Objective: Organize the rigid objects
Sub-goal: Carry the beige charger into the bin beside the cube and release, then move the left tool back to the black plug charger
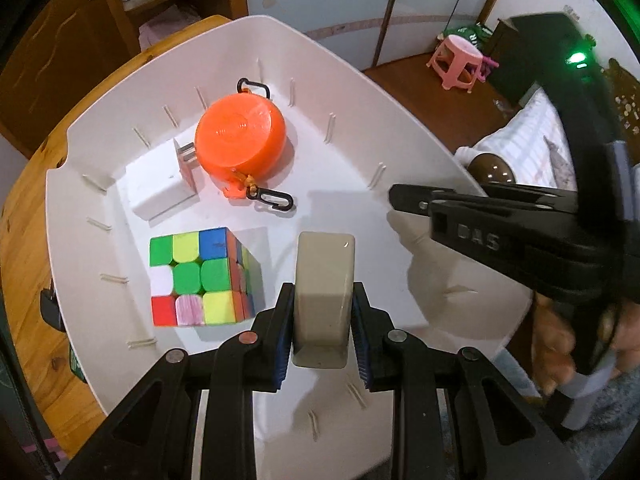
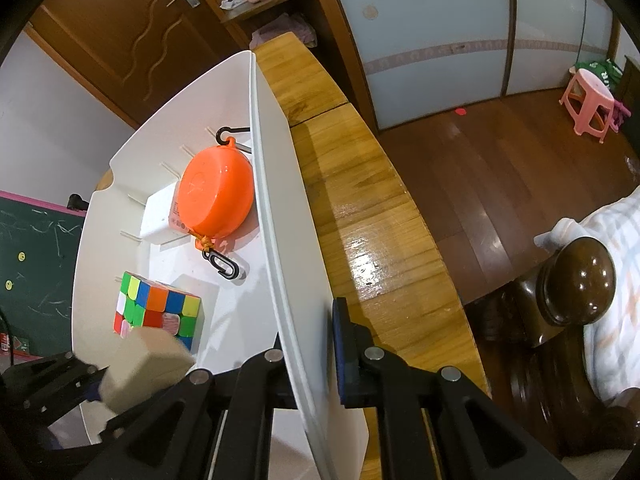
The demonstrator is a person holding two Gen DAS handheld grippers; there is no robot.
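Note:
My left gripper (image 1: 323, 320) is shut on a beige rectangular block (image 1: 323, 292) and holds it over the white bin (image 1: 80, 216). The block also shows in the right wrist view (image 2: 148, 364). In the bin lie a Rubik's cube (image 1: 200, 276), a white charger (image 1: 160, 186) and an orange round case (image 1: 240, 140) with black clips. My right gripper (image 2: 308, 352) is shut on the bin's right wall (image 2: 280, 220); it shows in the left wrist view (image 1: 404, 198) at the bin's rim.
The bin stands on a wooden table (image 2: 360, 200). To the right are a dark wooden bedpost (image 2: 576, 280), a bed with a striped blanket (image 2: 616, 280) and a pink stool (image 2: 588, 100) on the floor. A green chalkboard (image 2: 32, 256) is at the left.

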